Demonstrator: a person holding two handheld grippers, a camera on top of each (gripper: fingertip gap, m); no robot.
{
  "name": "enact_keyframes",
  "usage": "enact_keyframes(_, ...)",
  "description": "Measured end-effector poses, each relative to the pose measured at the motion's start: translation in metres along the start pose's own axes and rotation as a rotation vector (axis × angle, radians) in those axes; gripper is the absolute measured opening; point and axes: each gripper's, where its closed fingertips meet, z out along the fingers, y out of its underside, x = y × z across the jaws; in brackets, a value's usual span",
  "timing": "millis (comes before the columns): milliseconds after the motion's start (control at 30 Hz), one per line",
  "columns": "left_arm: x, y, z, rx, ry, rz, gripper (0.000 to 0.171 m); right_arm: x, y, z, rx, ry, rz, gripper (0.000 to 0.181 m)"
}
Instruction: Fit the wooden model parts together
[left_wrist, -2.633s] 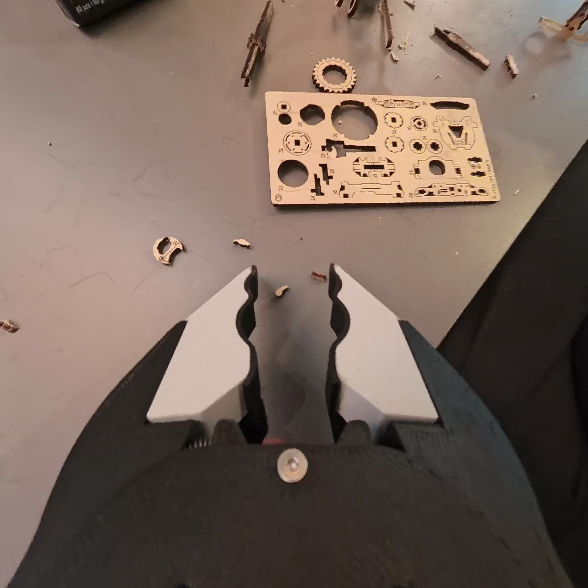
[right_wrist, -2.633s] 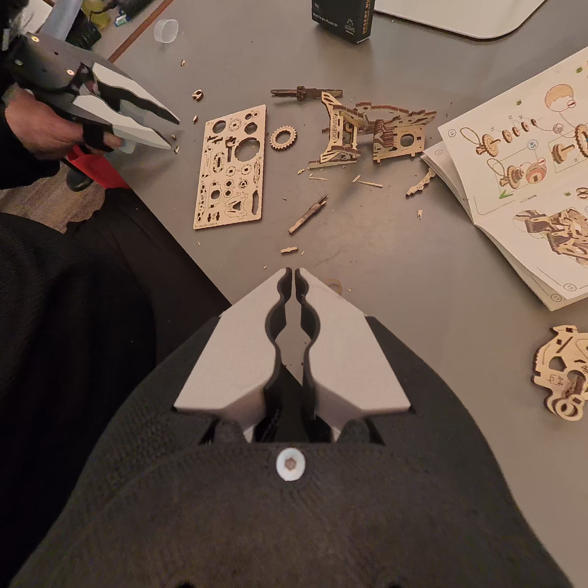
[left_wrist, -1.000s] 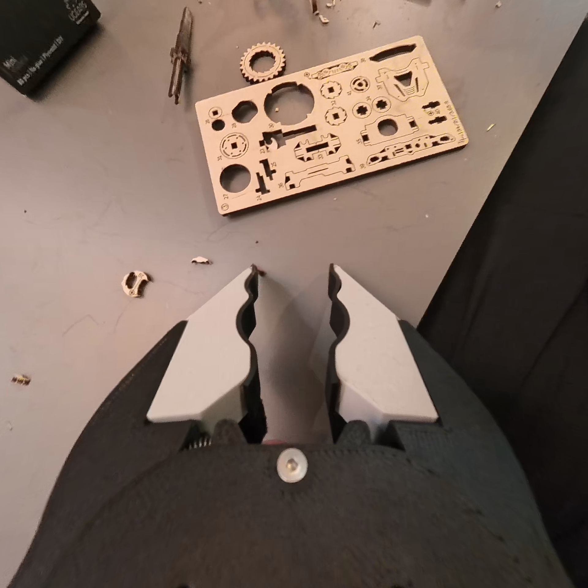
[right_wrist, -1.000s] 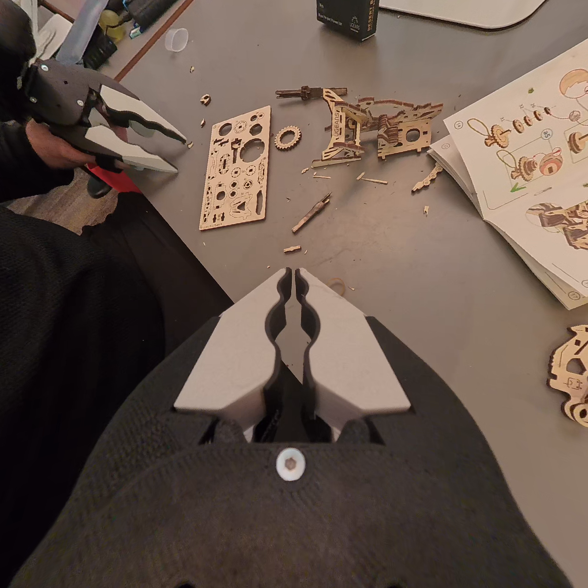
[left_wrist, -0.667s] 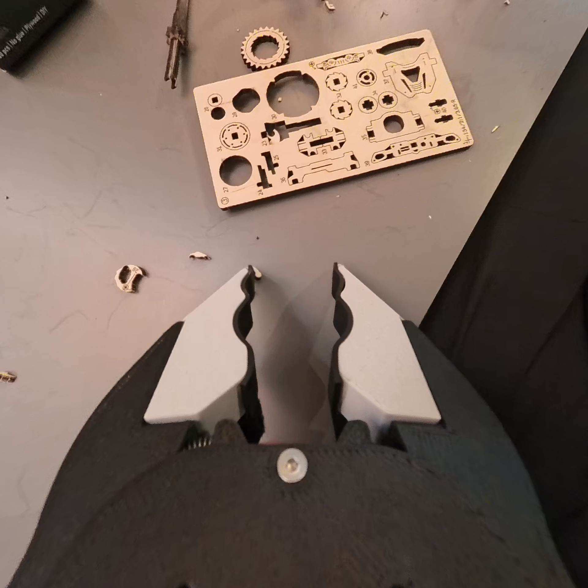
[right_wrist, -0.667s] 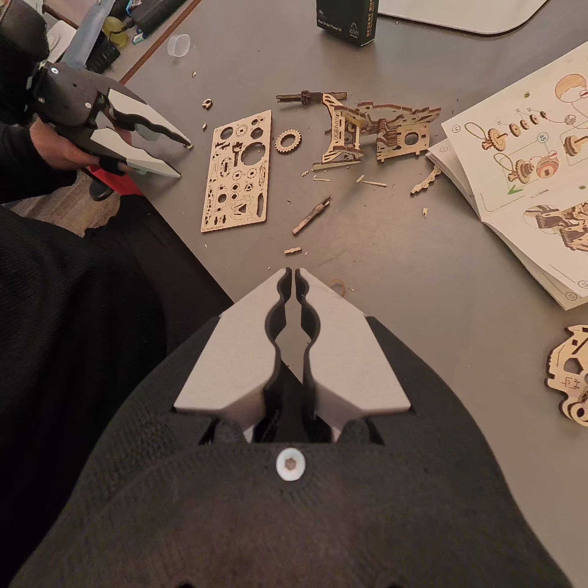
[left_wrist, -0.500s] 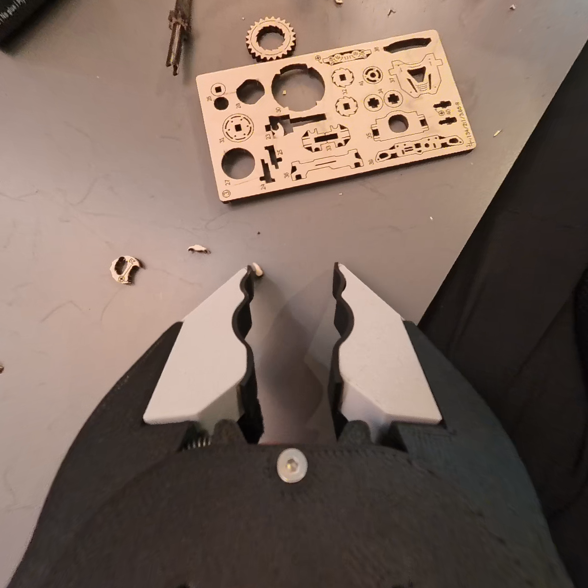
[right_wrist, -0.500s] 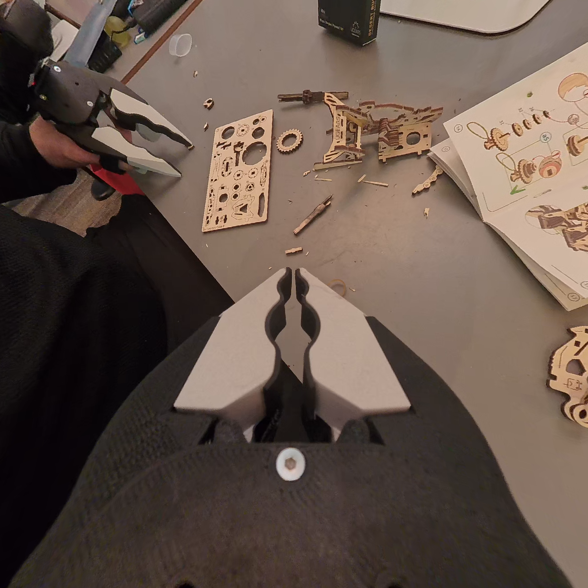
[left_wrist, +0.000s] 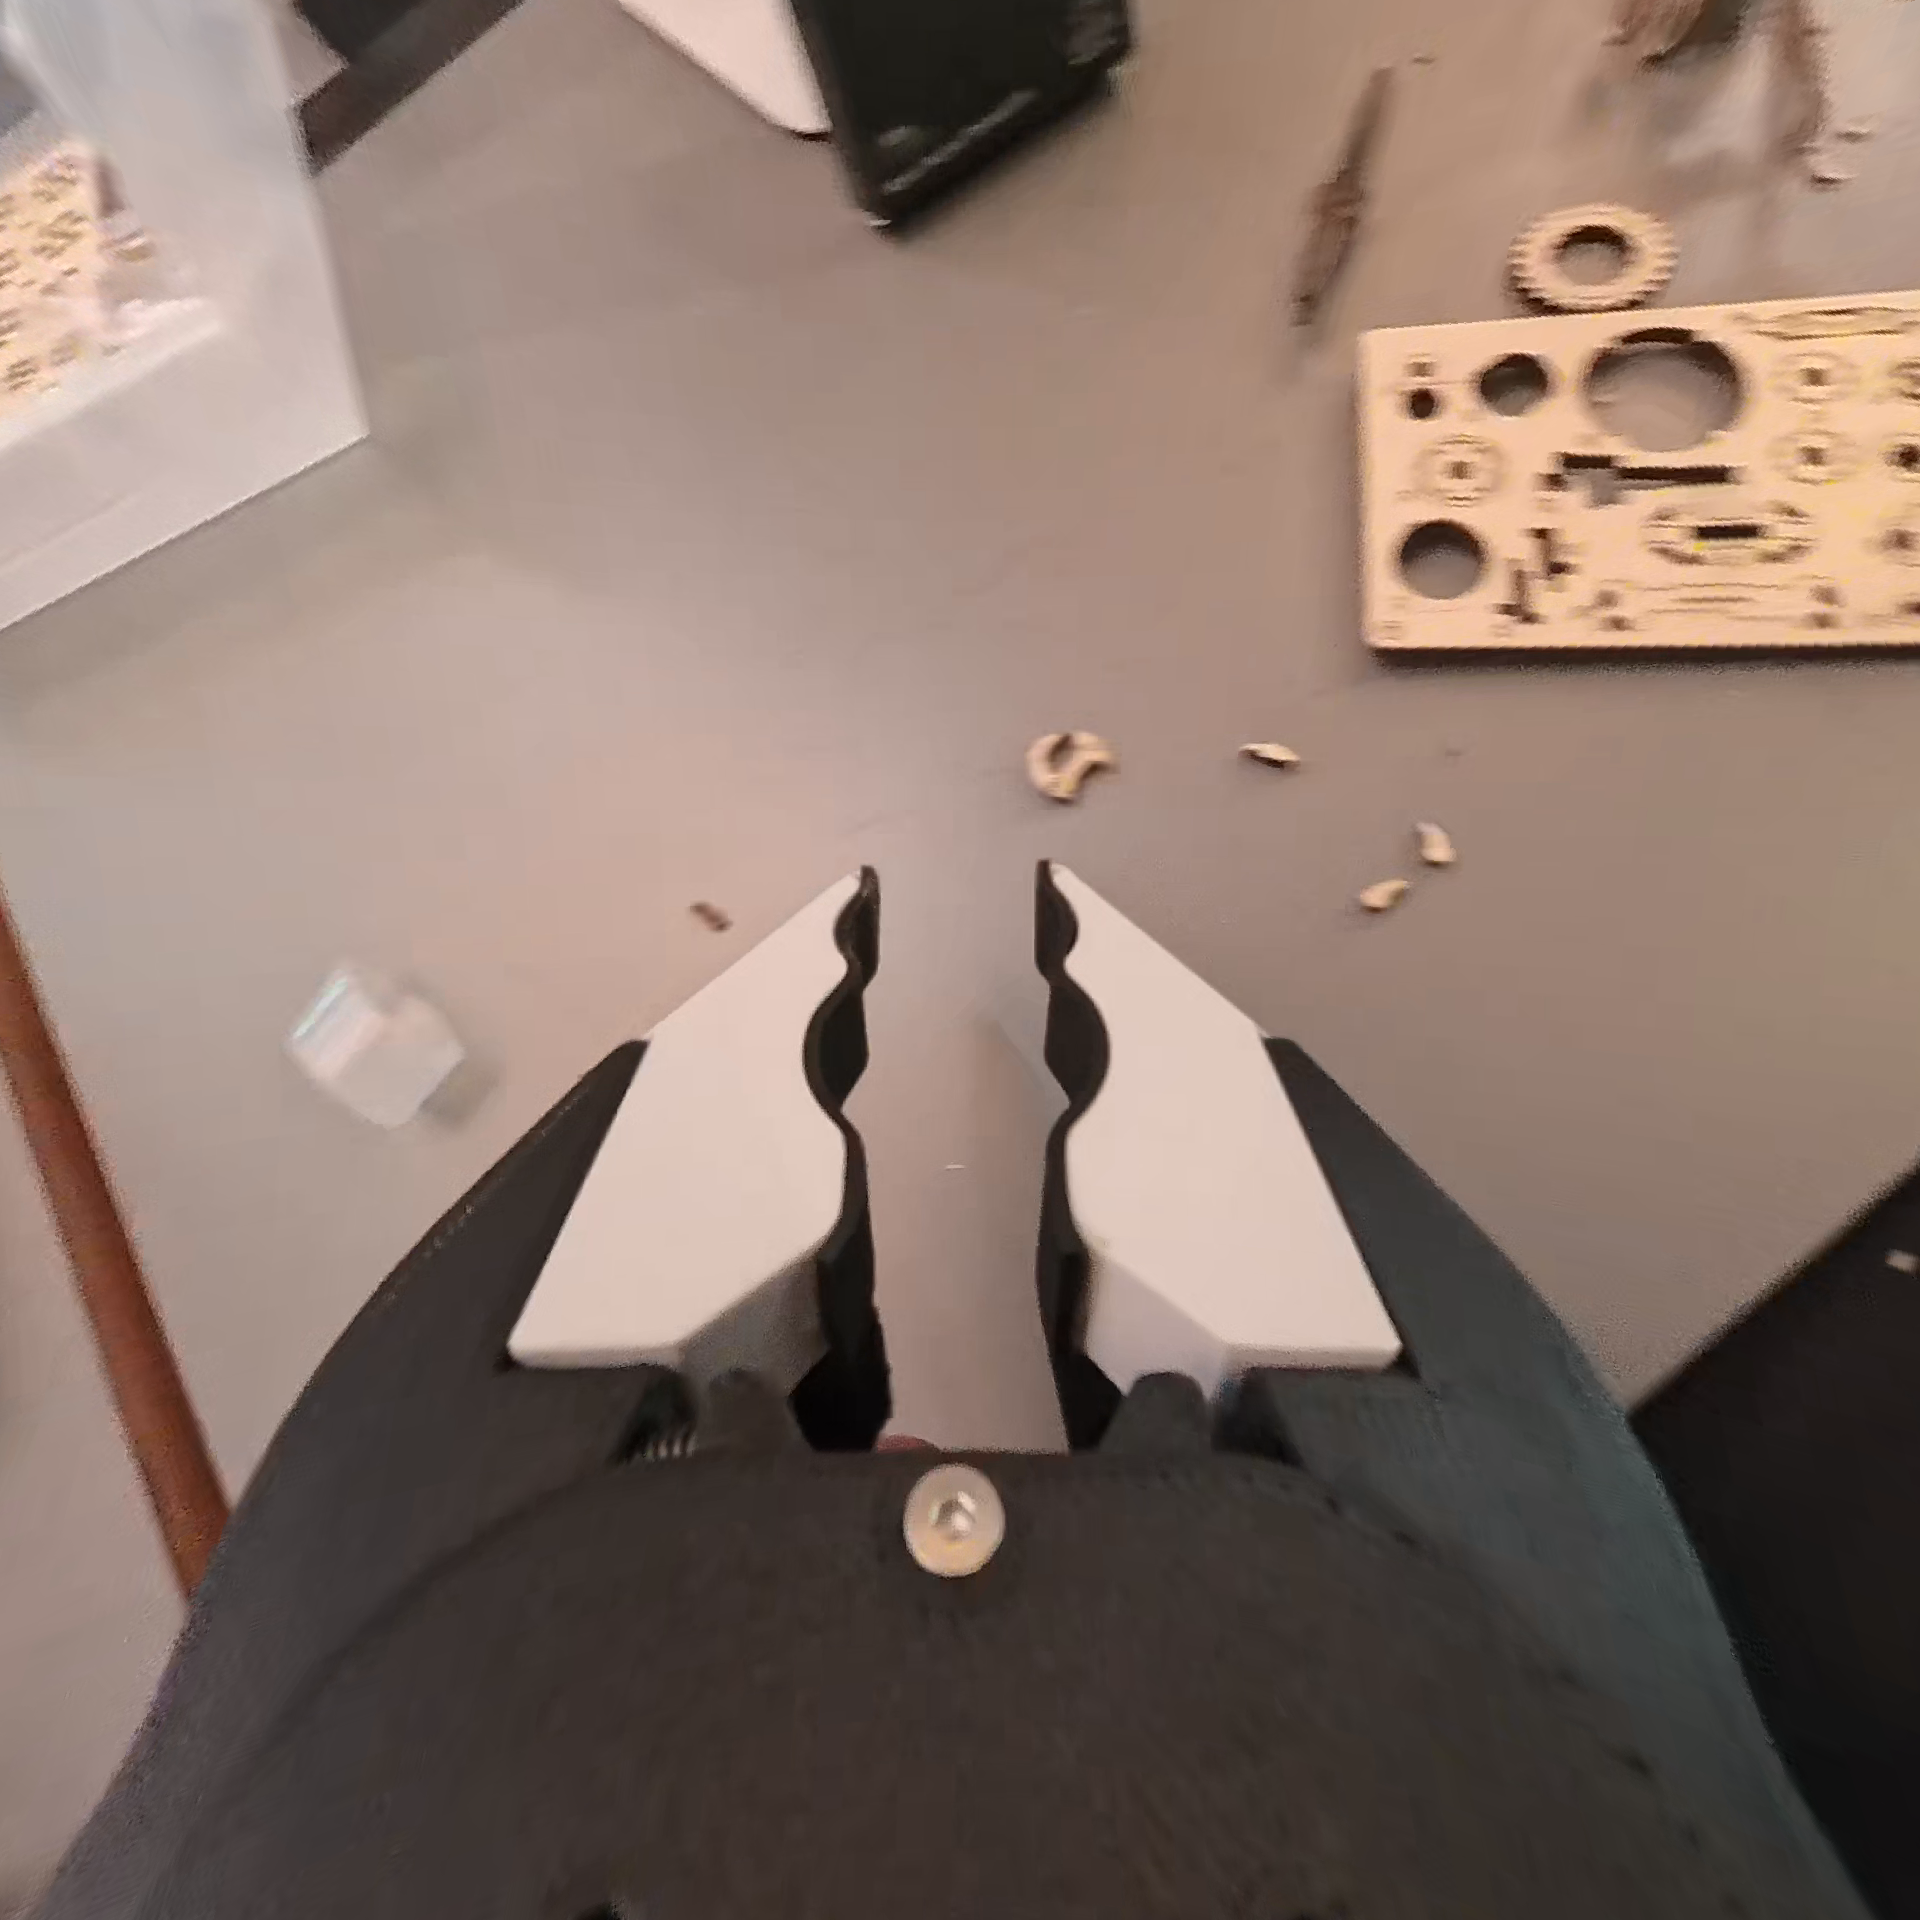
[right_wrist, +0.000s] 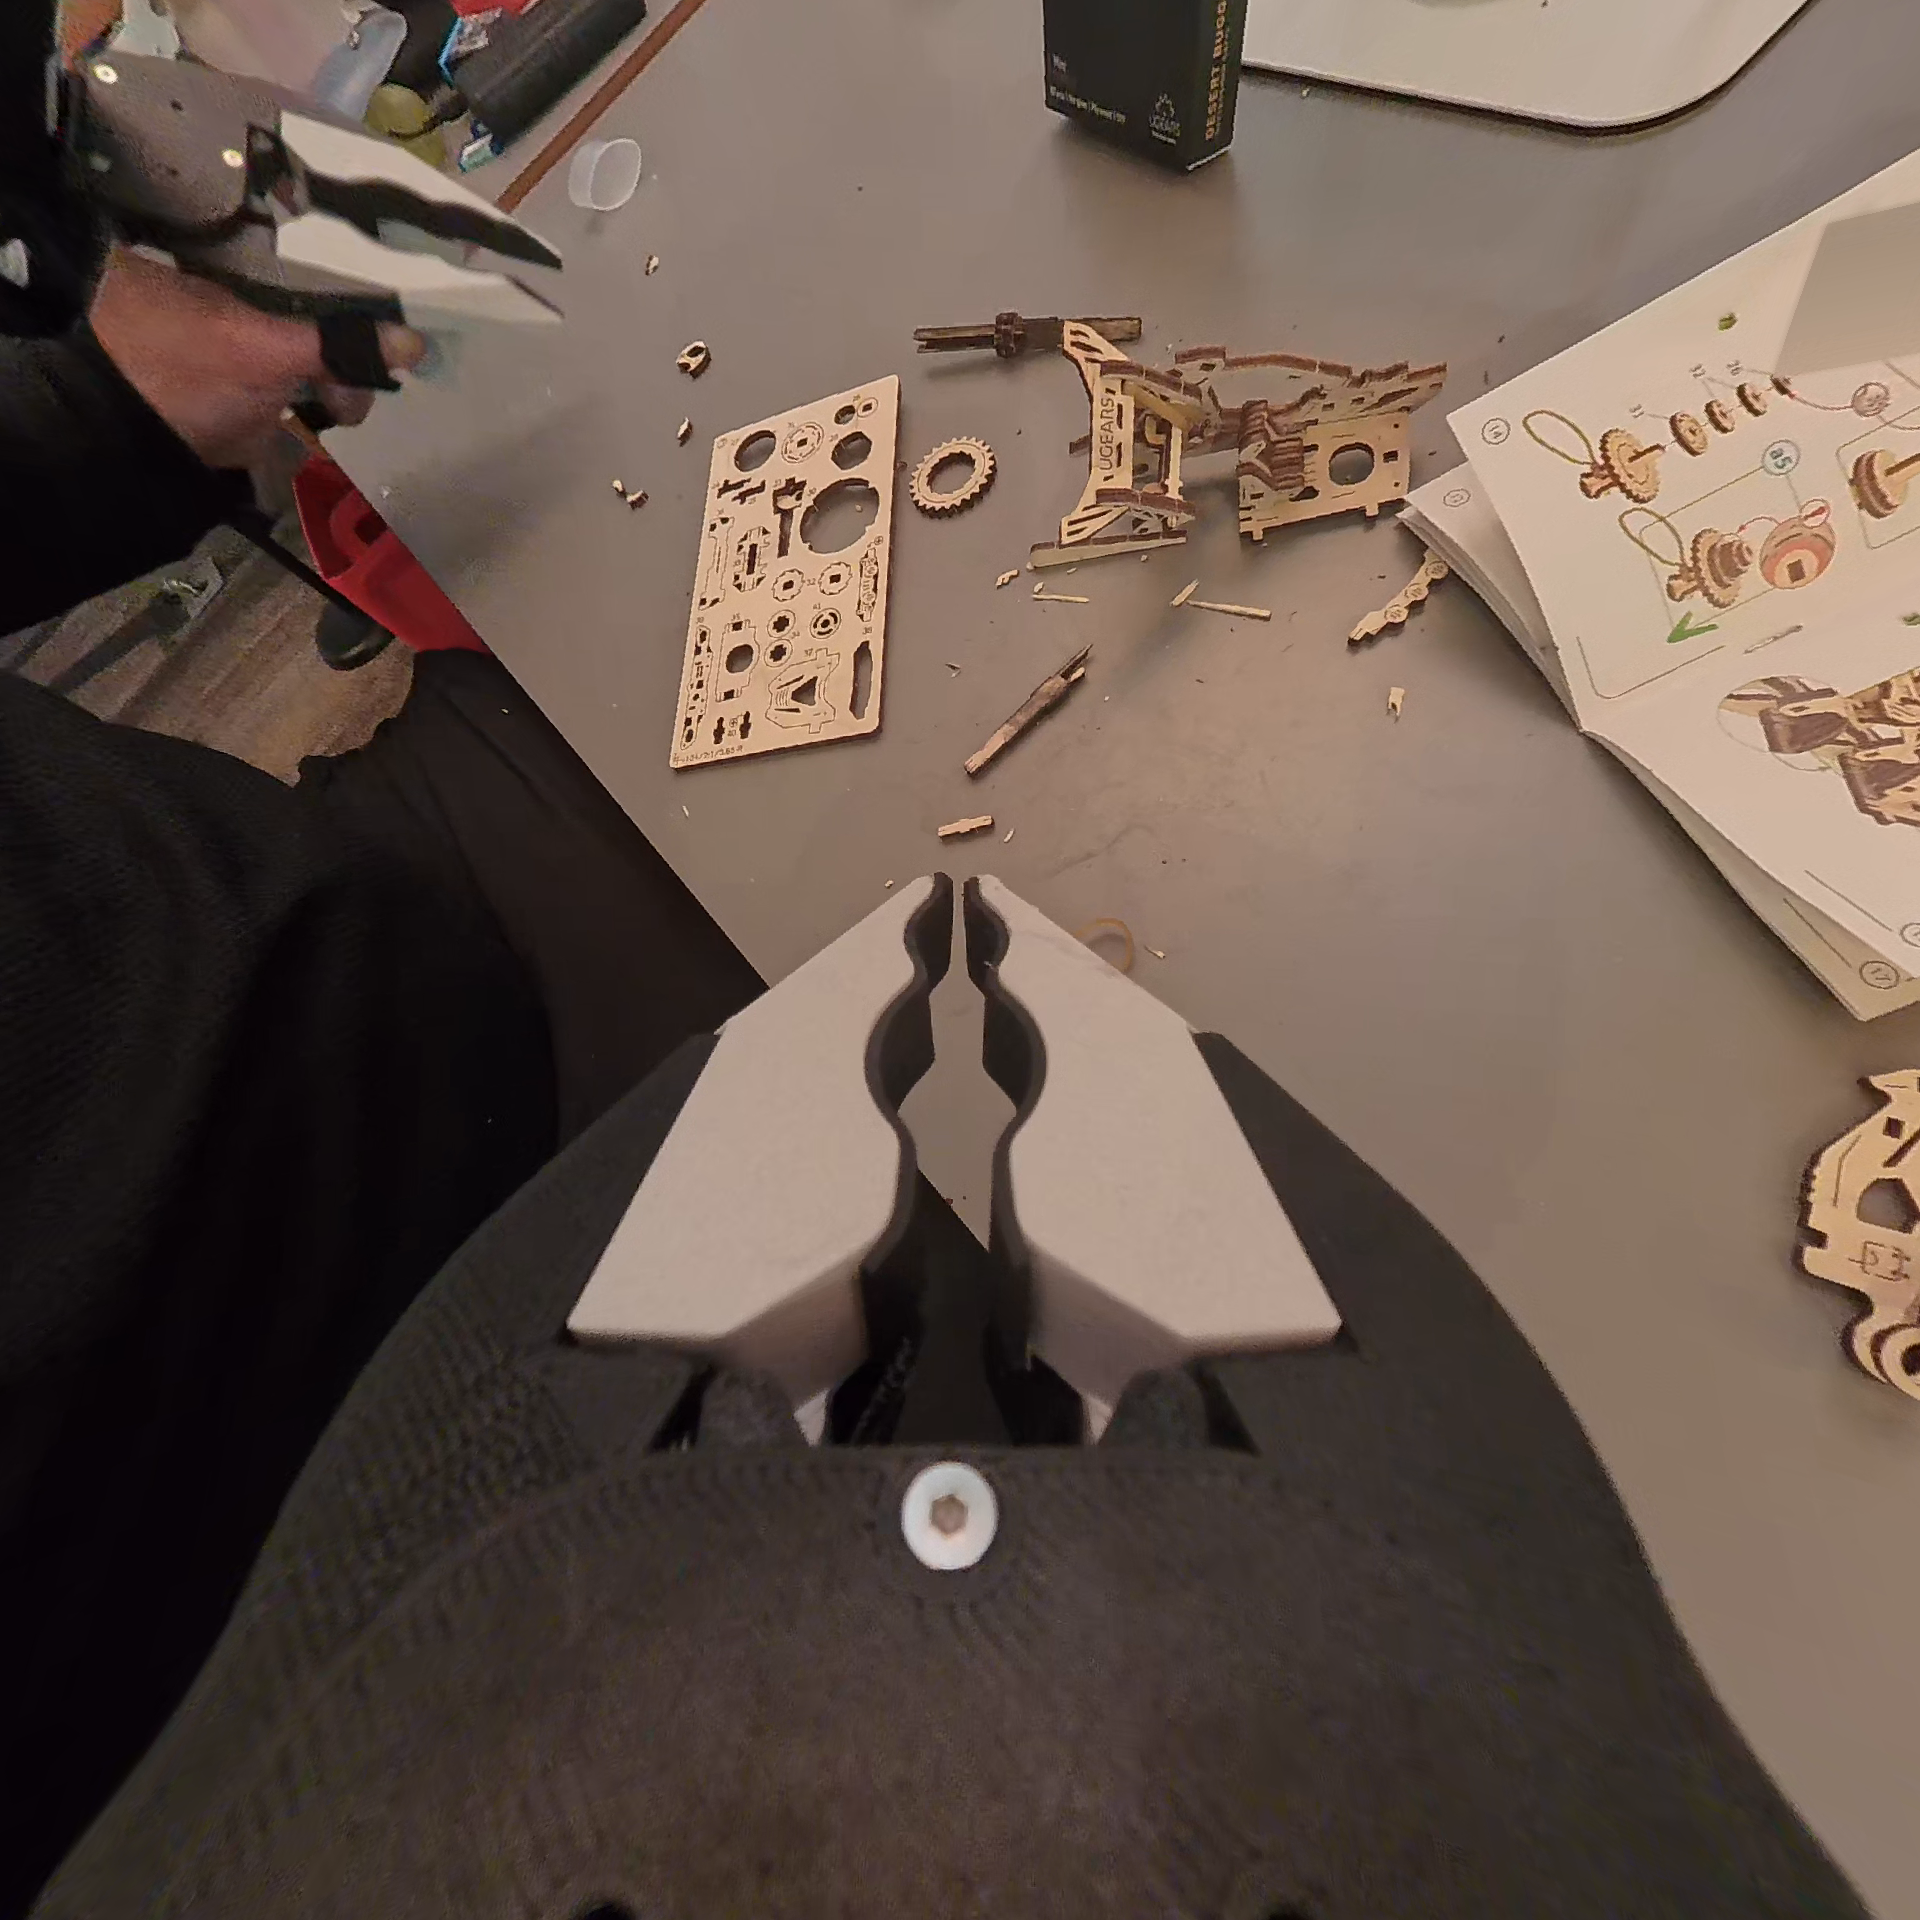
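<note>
Left wrist view shows your left gripper (left_wrist: 956, 883) empty, jaws apart, above small pale wooden scraps (left_wrist: 1065, 764). Your right gripper (right_wrist: 956, 894) idles, jaws together. Next, I judge: fetch the brown toothed wooden gear (right_wrist: 954, 476) beside the half-built wooden frame (right_wrist: 1226, 457).

Grey table (right_wrist: 1299, 935), wood-plank floor (right_wrist: 208, 665) beneath.

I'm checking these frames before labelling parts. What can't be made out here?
- Left wrist view: motion blur smears the wooden parts sheet, whose right end the picture's edge cuts off.
- Left wrist view: the clear object beside the left tongs is too blurred to identify.
- Right wrist view: the car-shaped wooden piece is cut off at the right edge.
- Right wrist view: the scraps near the right tongs are too small to identify.
</note>
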Motion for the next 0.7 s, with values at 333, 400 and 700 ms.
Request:
enact_keyframes(333,-0.057,0.027,0.041,-0.143,-0.109,-0.048,0.018,0.000,-0.001,0.000,-0.004,0.011,0.006,0.000)
enact_keyframes(400,-0.059,0.029,0.044,-0.153,-0.112,-0.065,0.014,0.001,-0.001,0.000,-0.003,0.012,0.010,0.000)
enact_keyframes(700,-0.064,0.030,0.045,-0.152,-0.128,-0.062,0.000,0.004,0.003,0.004,-0.007,0.000,0.025,0.000)
